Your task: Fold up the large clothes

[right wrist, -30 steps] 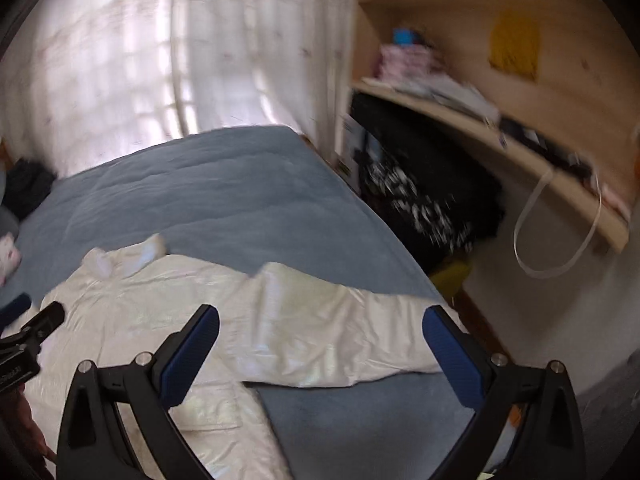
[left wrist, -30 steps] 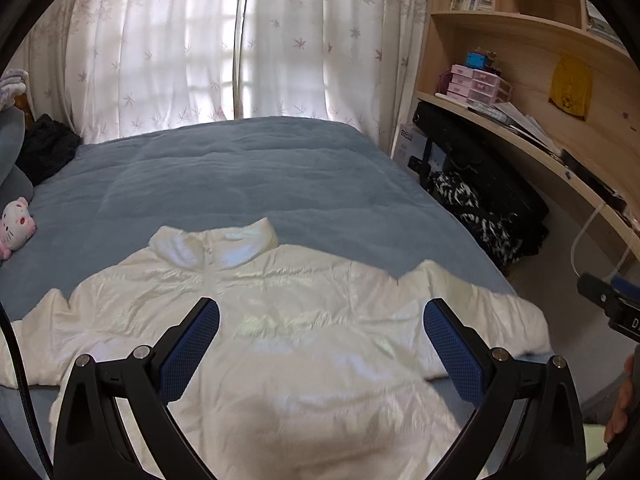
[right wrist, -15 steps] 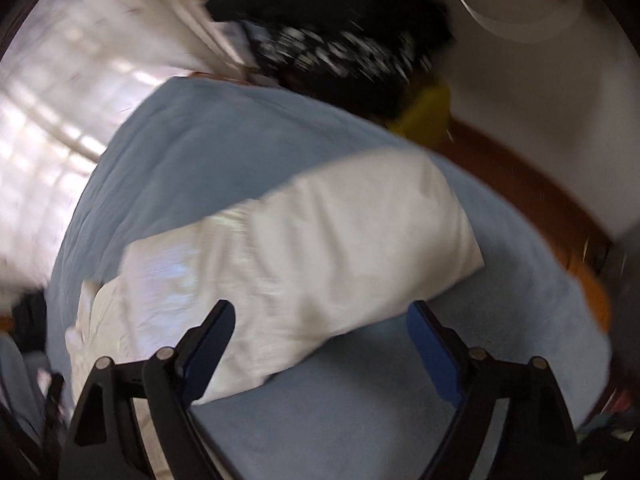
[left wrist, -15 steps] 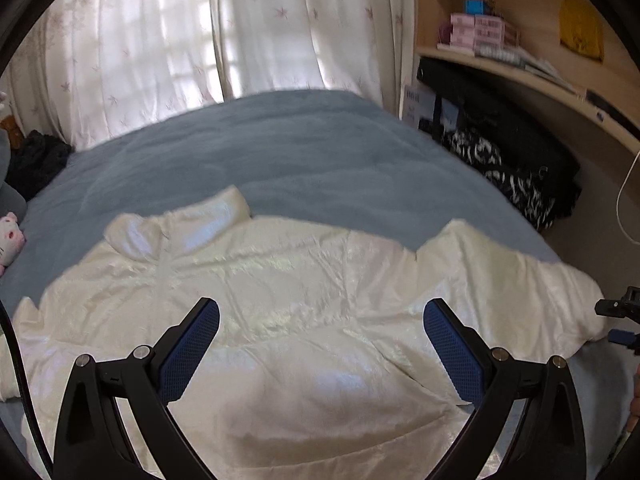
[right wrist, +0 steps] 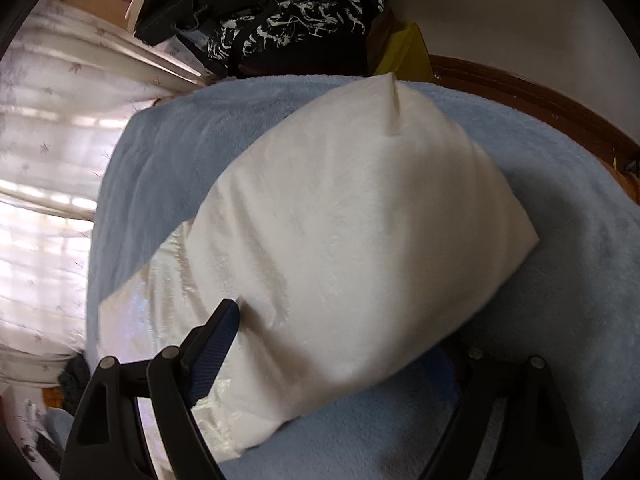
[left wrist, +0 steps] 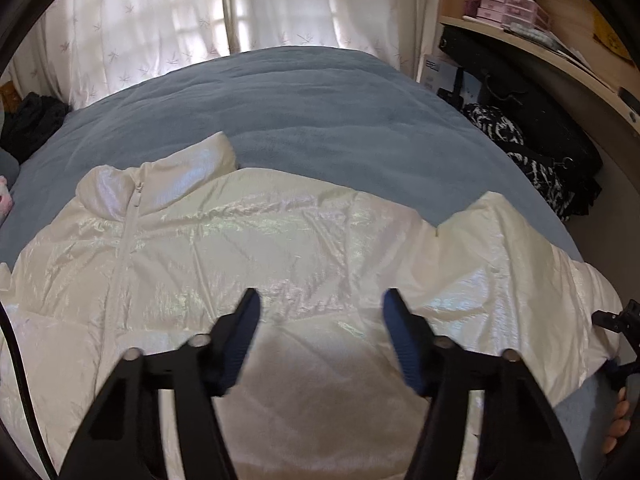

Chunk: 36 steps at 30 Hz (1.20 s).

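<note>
A shiny white padded jacket (left wrist: 280, 248) lies front up on the blue bed cover (left wrist: 280, 112), collar (left wrist: 160, 176) to the far left and zip shut. My left gripper (left wrist: 320, 316) hangs low over the chest. Its jaws are closing and stand half apart, with the fabric under them but not pinched. The jacket's right sleeve (right wrist: 360, 220) stretches to the bed's edge. My right gripper (right wrist: 336, 332) is at the cuff end with its jaws opening. The sleeve lies between them and covers the right finger. The same right gripper (left wrist: 616, 328) shows in the left wrist view, beside a person's fingers.
Pale curtains (left wrist: 200, 12) hang behind the bed. To the right, a wooden shelf (left wrist: 532, 40) holds small boxes. Under it lie black bags and a black-and-white patterned cloth (left wrist: 516, 148). Dark clothing (left wrist: 28, 120) sits at the far left. A brown wooden edge (right wrist: 540, 96) runs past the bed.
My left gripper has come down closer to the jacket's chest and its jaws have narrowed. The right gripper has rolled and dropped to the sleeve end, which now lies between its jaws.
</note>
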{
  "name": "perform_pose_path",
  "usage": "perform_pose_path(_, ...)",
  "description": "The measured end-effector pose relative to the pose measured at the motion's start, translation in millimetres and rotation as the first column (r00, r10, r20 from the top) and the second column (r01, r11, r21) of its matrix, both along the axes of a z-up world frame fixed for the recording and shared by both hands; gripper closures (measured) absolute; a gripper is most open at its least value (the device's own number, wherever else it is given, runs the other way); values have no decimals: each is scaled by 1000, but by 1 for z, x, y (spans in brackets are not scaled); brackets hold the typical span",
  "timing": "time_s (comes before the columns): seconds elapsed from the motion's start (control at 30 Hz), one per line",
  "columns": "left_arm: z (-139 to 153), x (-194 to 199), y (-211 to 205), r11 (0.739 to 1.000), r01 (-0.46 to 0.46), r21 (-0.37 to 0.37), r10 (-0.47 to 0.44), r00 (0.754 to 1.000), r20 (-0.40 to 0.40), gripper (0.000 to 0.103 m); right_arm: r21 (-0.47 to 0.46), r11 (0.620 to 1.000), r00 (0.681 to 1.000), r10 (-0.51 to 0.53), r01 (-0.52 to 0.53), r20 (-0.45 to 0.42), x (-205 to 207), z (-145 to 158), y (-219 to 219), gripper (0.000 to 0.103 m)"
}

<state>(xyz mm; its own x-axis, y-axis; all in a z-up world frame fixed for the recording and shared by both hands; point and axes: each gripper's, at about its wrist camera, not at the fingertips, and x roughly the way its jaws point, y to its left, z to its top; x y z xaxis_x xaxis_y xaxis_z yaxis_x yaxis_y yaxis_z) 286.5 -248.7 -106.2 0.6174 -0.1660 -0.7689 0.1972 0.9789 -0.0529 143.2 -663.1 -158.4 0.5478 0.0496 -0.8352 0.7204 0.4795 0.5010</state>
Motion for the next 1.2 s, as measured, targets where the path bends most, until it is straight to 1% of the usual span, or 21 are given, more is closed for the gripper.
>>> perform_pose_path(0.03, 0, 1, 2, 1000, -5, 2, 5, 1000, 5, 60, -11, 1000, 1000, 3, -3, -7, 2, 0, 1, 13)
perform_pose_path(0.1, -2, 3, 6, 1000, -8, 6, 8, 1000, 4, 67, -39, 999, 999, 14, -15, -31, 7, 2, 4, 13)
perform_pose_path(0.17, -2, 6, 12, 1000, -9, -6, 9, 1000, -15, 67, -69, 997, 999, 17, -21, -51, 11, 5, 6, 15)
perform_pose_path(0.23, 0, 8, 20, 1000, -25, -14, 24, 999, -33, 67, -125, 992, 998, 23, -30, -59, 13, 14, 12, 32)
perform_pose_path(0.3, 1, 10, 29, 999, -26, -26, 25, 998, -51, 71, -160, 986, 999, 39, -43, -32, 16, 27, 17, 79)
perform_pose_path(0.33, 3, 10, 35, 999, -24, -27, 22, 998, -56, 81, -183, 982, 999, 46, -45, -2, 16, 40, 22, 87)
perform_pose_path(0.37, 5, 10, 39, 999, -25, -25, 23, 998, -58, 86, -201, 978, 998, 53, -47, 21, 16, 49, 26, 91)
perform_pose_path(0.47, 15, 8, 63, 997, -31, -76, 26, 997, -67, 87, -333, 939, 980, 139, -85, 142, 21, 101, 61, 92)
perform_pose_path(0.53, 22, 7, 80, 992, -24, -126, 13, 996, -87, 87, -416, 899, 950, 236, -134, 203, 27, 138, 94, 92)
perform_pose_path(0.57, 25, 6, 86, 992, -28, -126, 17, 996, -86, 87, -464, 869, 921, 309, -173, 236, 31, 160, 120, 92)
perform_pose_path(0.67, 39, -2, 111, 994, -46, -101, 41, 998, -43, 87, -539, 801, 846, 459, -261, 272, 39, 195, 178, 92)
perform_pose_path(0.7, 43, -4, 119, 994, -53, -100, 49, 998, -36, 87, -572, 761, 809, 525, -306, 265, 44, 205, 207, 91)
perform_pose_path(0.73, 47, -6, 131, 992, -65, -107, 62, 998, -31, 87, -590, 737, 791, 558, -331, 253, 47, 208, 223, 90)
perform_pose_path(0.77, 51, -9, 144, 989, -80, -122, 78, 997, -25, 86, -624, 686, 762, 611, -375, 213, 53, 210, 253, 89)
perform_pose_path(0.83, 57, -15, 171, 982, -116, -149, 115, 993, -14, 80, -663, 605, 718, 681, -440, 144, 61, 200, 294, 89)
perform_pose_path(0.87, 59, -19, 189, 977, -145, -156, 145, 989, -8, 79, -672, 578, 704, 700, -463, 118, 62, 194, 307, 89)
perform_pose_path(0.9, 58, -21, 201, 974, -161, -160, 162, 987, -10, 79, -676, 531, 678, 732, -511, 62, 67, 180, 329, 88)
perform_pose_path(0.93, 56, -23, 211, 971, -176, -159, 176, 984, -14, 79, -668, 512, 661, 749, -540, 40, 70, 172, 341, 87)
perform_pose_path(1.03, 42, -26, 240, 965, -197, -170, 188, 980, -66, 79, -568, 454, 566, 824, -686, -25, 72, 124, 384, 78)
perform_pose_path(1.13, 24, -28, 260, 958, -184, -219, 157, 979, -132, 74, -491, 422, 524, 848, -762, -84, 75, 92, 408, 68)
perform_pose_path(1.2, 16, -30, 263, 955, -172, -241, 139, 979, -150, 68, -436, 395, 490, 862, -809, -130, 76, 76, 419, 55)
